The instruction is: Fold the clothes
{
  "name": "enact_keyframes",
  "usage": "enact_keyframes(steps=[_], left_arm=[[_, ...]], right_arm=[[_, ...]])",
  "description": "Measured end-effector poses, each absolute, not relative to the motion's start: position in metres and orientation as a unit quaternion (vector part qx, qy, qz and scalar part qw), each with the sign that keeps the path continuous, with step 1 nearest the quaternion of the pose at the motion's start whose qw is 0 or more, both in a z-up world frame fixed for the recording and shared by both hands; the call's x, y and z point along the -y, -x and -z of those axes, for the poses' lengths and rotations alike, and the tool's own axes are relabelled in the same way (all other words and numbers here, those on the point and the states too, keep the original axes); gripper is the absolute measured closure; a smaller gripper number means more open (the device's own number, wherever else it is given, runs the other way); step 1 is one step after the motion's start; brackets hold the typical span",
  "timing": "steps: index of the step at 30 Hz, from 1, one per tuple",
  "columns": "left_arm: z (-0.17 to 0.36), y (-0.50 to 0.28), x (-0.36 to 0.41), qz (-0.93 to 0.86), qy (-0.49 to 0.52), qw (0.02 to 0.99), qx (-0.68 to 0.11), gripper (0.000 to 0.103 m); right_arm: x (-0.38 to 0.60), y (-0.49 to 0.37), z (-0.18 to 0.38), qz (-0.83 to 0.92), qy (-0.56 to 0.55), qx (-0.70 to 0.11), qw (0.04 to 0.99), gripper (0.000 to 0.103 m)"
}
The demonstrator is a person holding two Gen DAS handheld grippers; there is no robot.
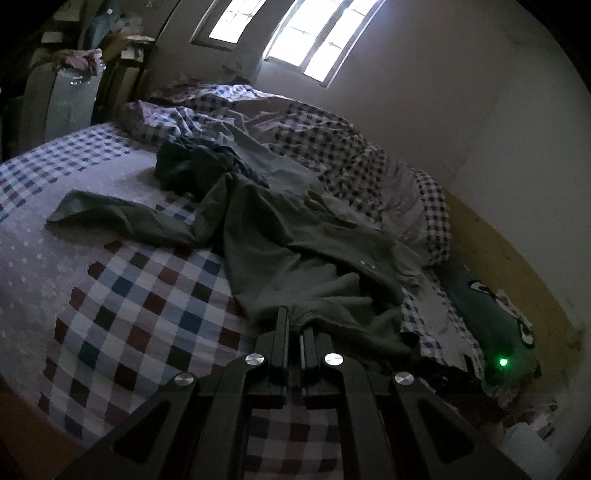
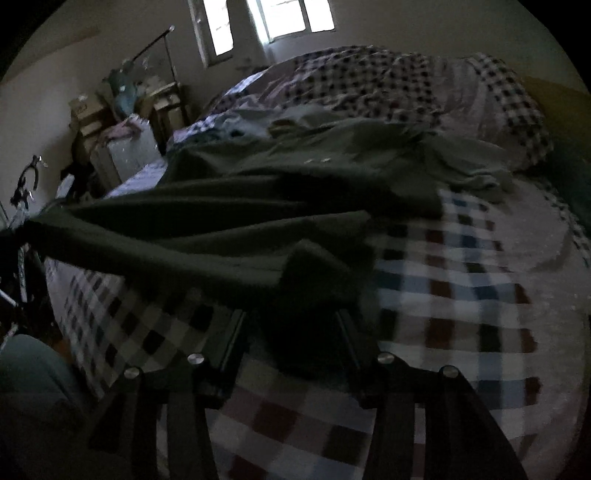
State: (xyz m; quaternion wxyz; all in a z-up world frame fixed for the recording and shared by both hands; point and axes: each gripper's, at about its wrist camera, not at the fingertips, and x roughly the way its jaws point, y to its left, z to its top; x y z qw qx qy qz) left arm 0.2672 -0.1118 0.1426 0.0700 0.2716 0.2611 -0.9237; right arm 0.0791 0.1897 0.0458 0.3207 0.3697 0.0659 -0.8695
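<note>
No writing could be read anywhere; a dark green cushion (image 1: 491,317) at the right edge of the left wrist view carried a white printed shape too distorted to make out, with a small green light (image 1: 502,362) glowing just below it.

The green garment (image 1: 295,251), a soft matte knit, lay rumpled across the checked bedsheet (image 1: 140,288). In the left wrist view its long axis ran from the lower centre up toward the upper left, and one long sleeve or leg stretched flat to the left edge of the frame. The left gripper (image 1: 295,325) at the lower centre had its jaws pressed together on the garment's gathered hem.

In the right wrist view, which was blurred, the green garment (image 2: 258,206) spread in a broad dark band from the left edge to the centre right, and a fold of it hung between the fingers of the right gripper (image 2: 291,325). Those jaws stood well apart, and no pad could be seen pressing on the cloth.

A crumpled checked quilt (image 1: 332,136) and a heap of blue-grey clothes (image 1: 207,162) lay beyond the garment, under a bright barred window (image 1: 295,33).
</note>
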Motion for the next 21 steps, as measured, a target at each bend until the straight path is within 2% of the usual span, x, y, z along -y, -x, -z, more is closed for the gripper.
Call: enact_keyframes(steps=[2,3,4,10,16,21], left_arm=[[-0.145,-0.267,0.113,0.925,-0.27,0.073,-0.259,0.101],[-0.146,-0.267,0.116,0.924,-0.268,0.076,-0.261,0.101],[-0.148,-0.268,0.118,0.924,-0.266,0.079,-0.262,0.101],[-0.158,-0.275,0.146,0.918,-0.254,0.104,-0.286,0.101],[-0.174,-0.292,0.163,0.917,-0.23,0.107,-0.307,0.101],[-0.179,-0.297,0.161,0.913,-0.243,0.13,-0.3,0.101]], right_arm=[[-0.176,-0.082,-0.04,0.873,-0.367,-0.093,0.309,0.054],[-0.171,-0.082,-0.038,0.874,-0.366,-0.11,0.3,0.07],[-0.171,-0.081,-0.038,0.877,-0.366,-0.116,0.288,0.101],[-0.226,-0.089,-0.084,0.917,-0.304,-0.082,0.244,0.103],[-0.286,-0.141,-0.137,0.955,-0.201,-0.021,0.217,0.103],[-0.289,-0.166,-0.139,0.95,-0.208,-0.029,0.232,0.102]])
